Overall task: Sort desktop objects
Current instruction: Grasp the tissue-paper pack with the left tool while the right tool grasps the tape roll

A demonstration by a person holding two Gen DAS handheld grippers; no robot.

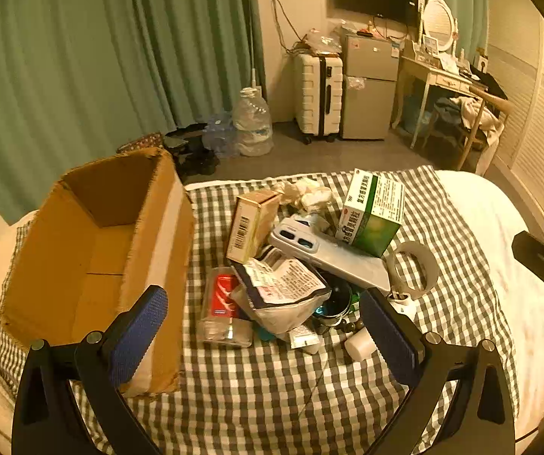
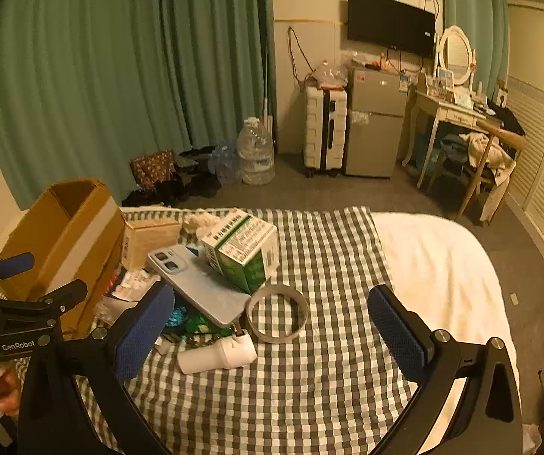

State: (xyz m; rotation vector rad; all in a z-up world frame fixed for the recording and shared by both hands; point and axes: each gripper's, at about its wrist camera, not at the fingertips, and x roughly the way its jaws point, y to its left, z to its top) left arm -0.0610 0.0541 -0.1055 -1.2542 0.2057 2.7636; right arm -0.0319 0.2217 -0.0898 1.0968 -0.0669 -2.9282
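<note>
While both tongs gape empty, only the left view shows the red packet [image 1: 223, 295].

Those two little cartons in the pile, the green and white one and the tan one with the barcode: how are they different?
The green-and-white carton is printed in green and white with dark lettering; the tan carton is plain gold-brown with a barcode label. The green-and-white carton sits tilted, one end propped on the phone, while the tan carton stands on end beside the cardboard box. Both are closed cartons in the pile on the checked cloth.
</note>
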